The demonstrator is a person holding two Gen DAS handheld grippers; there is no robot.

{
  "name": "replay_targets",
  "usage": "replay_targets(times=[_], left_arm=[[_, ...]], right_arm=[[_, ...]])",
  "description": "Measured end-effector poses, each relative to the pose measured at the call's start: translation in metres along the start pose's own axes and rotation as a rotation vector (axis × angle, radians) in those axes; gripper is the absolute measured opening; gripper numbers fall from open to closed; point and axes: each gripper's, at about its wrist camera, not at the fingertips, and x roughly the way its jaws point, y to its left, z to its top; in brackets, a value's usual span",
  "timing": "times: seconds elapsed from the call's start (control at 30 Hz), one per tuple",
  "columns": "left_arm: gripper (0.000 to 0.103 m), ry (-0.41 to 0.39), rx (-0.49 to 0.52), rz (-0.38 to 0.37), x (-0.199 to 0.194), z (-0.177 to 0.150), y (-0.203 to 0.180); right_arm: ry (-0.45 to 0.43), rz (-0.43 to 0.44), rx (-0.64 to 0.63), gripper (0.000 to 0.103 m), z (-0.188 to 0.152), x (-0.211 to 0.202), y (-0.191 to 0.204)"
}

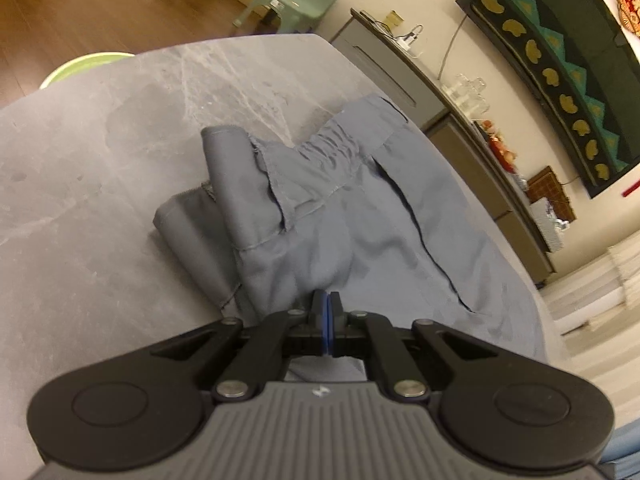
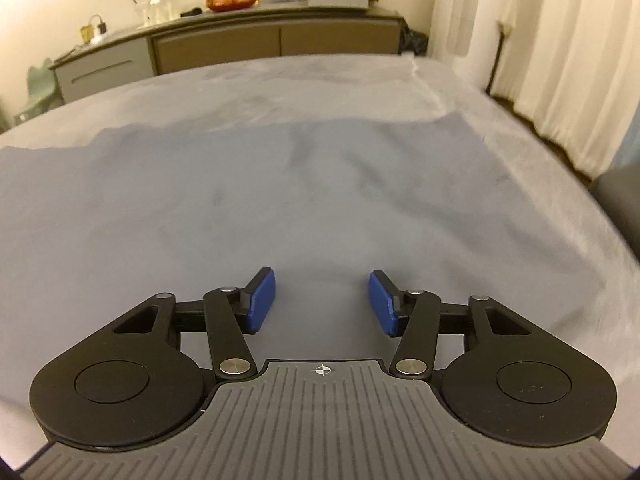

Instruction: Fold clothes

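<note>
A pair of grey-blue trousers (image 1: 340, 208) lies on a grey marbled table (image 1: 100, 184), its waistband far from me and one part folded back at the left. My left gripper (image 1: 327, 300) is shut on a bunch of the trouser cloth at the near edge. In the right wrist view the same cloth (image 2: 280, 184) spreads flat and blurred over the table. My right gripper (image 2: 322, 300) is open and empty just above the cloth, blue pads (image 2: 262, 300) apart.
A long sideboard (image 2: 248, 40) with glassware, a fruit bowl and a box stands beyond the table's far edge. Pale green chairs (image 1: 296, 0) stand on the wood floor. Curtains (image 2: 568, 40) hang at the right. A green round object (image 1: 88, 64) lies past the table's left edge.
</note>
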Motion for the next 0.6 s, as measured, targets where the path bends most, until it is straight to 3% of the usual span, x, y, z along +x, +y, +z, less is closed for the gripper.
replay_targets(times=[0.07,0.1,0.13,0.2,0.23,0.27,0.4,0.53,0.57,0.6], left_arm=[[0.004,-0.032,0.023,0.015,-0.007,-0.004,-0.012],[0.009,-0.053,0.044,0.014,-0.013,-0.006,-0.02],[0.022,-0.075,0.065,0.012,-0.019,-0.009,-0.027],[0.03,-0.115,0.109,0.005,-0.03,-0.014,-0.043],[0.03,-0.113,0.141,-0.036,-0.032,-0.019,-0.056],[0.03,-0.11,0.173,-0.076,-0.034,-0.024,-0.069],[0.032,0.002,0.305,-0.219,-0.015,-0.057,-0.124],[0.038,0.182,0.563,-0.412,0.005,-0.115,-0.198],[0.038,0.22,0.623,-0.443,0.009,-0.132,-0.212],[0.038,0.247,0.662,-0.46,0.013,-0.147,-0.219]], right_arm=[[-0.001,0.036,-0.002,0.063,0.006,0.005,-0.016],[-0.006,0.062,0.003,0.059,0.007,0.005,-0.025],[-0.027,0.069,0.041,0.056,0.008,0.0,-0.039],[-0.108,0.05,0.184,0.067,0.01,-0.018,-0.079],[-0.158,0.037,0.27,0.075,0.009,-0.03,-0.103],[-0.181,0.014,0.337,0.075,0.007,-0.037,-0.125],[-0.081,-0.041,0.516,0.068,-0.018,-0.034,-0.189],[-0.048,0.061,0.53,0.065,-0.033,-0.032,-0.199],[-0.037,0.081,0.515,0.061,-0.032,-0.027,-0.198],[-0.026,0.095,0.502,0.044,-0.032,-0.022,-0.194]])
